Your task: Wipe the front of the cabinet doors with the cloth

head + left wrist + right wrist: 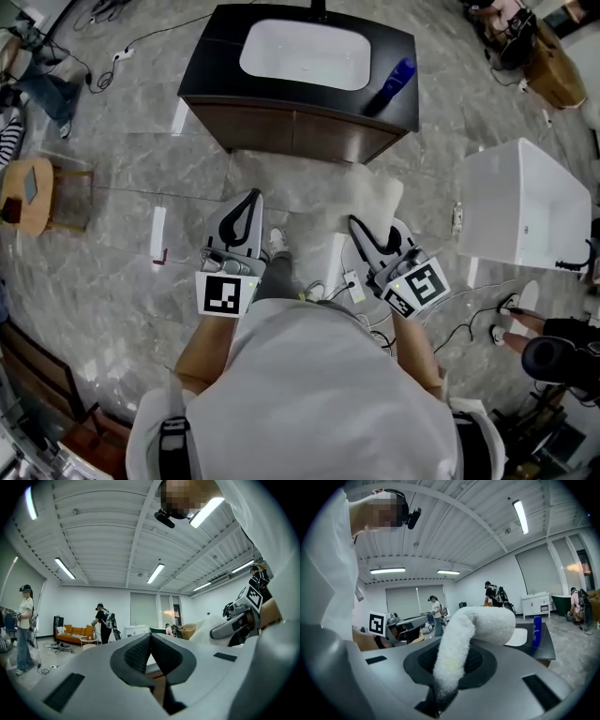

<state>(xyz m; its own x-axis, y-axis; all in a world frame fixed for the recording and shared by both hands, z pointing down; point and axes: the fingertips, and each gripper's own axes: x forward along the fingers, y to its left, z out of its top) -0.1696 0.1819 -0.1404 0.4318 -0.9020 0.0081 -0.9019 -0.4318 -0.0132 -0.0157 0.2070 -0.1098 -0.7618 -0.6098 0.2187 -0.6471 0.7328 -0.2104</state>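
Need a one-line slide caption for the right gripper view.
Right gripper shut on a fluffy white cloth, dark-topped wooden vanity cabinet and tall blue bottle beyond.

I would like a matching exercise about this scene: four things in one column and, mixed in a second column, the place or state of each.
Things:
1. cloth
2. blue bottle
3. left gripper
4. white basin

Places or states:
A. shut, with nothing in it
B. sunk into the dark cabinet top
C. clamped in the right gripper
D. standing on the cabinet top beside the basin

Pairs: 1-C, 2-D, 3-A, 4-B
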